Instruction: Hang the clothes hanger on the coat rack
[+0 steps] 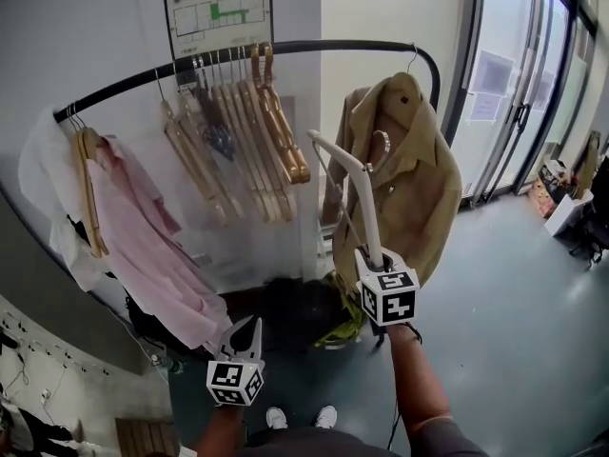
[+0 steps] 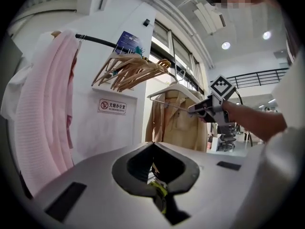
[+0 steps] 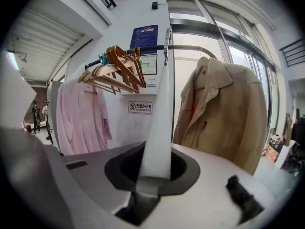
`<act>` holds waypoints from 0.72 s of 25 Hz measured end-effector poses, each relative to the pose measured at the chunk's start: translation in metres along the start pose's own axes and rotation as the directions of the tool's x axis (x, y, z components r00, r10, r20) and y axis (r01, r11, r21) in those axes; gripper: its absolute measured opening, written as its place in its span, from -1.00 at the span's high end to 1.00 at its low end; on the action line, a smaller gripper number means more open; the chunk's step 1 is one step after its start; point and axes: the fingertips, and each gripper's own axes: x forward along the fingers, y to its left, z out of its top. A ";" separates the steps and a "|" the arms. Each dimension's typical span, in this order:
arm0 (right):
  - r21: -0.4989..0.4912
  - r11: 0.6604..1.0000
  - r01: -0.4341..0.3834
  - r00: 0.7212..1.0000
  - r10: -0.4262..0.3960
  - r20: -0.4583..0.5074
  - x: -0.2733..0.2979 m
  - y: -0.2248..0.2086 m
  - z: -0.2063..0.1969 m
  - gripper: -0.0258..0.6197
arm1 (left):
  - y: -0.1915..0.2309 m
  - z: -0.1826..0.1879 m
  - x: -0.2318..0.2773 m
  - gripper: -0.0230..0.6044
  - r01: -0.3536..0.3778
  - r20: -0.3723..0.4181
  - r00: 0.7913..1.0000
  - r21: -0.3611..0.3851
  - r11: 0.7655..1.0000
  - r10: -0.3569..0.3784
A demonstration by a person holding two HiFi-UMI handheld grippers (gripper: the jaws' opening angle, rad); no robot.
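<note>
A black rail (image 1: 362,46) of the coat rack arches across the wall at head height. My right gripper (image 1: 371,255) is shut on the lower end of a white clothes hanger (image 1: 358,184), raised in front of the tan coat and below the rail. In the right gripper view the hanger (image 3: 159,118) rises straight from between the jaws of the right gripper (image 3: 157,149), its metal hook (image 3: 167,35) up near the rail (image 3: 190,46). My left gripper (image 1: 251,324) hangs low near my waist, jaws together, nothing in them. The left gripper view shows the hanger (image 2: 171,90) held out at the right.
A bundle of wooden hangers (image 1: 247,141) hangs mid-rail, a pink shirt (image 1: 143,227) at the left end and a tan coat (image 1: 409,179) at the right. A bare stretch of rail lies between bundle and coat. Dark bags (image 1: 285,312) sit on the floor below. Glass doors (image 1: 533,93) stand at the right.
</note>
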 end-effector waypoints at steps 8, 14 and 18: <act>-0.037 0.998 -0.059 0.998 0.058 -0.031 0.038 -0.017 0.082 0.72 | 0.022 -0.007 -0.014 0.90 -0.014 -0.010 1.000 -0.002 1.000 0.014; -0.010 0.997 -0.082 0.996 0.082 -0.042 0.053 -0.036 0.147 0.72 | 0.030 -0.010 -0.028 0.90 -0.011 -0.009 1.000 -0.008 1.000 0.011; -0.051 0.998 -0.027 0.998 0.024 -0.060 0.059 -0.056 0.177 0.72 | 0.035 -0.012 -0.034 0.90 -0.004 -0.009 1.000 -0.046 0.999 0.004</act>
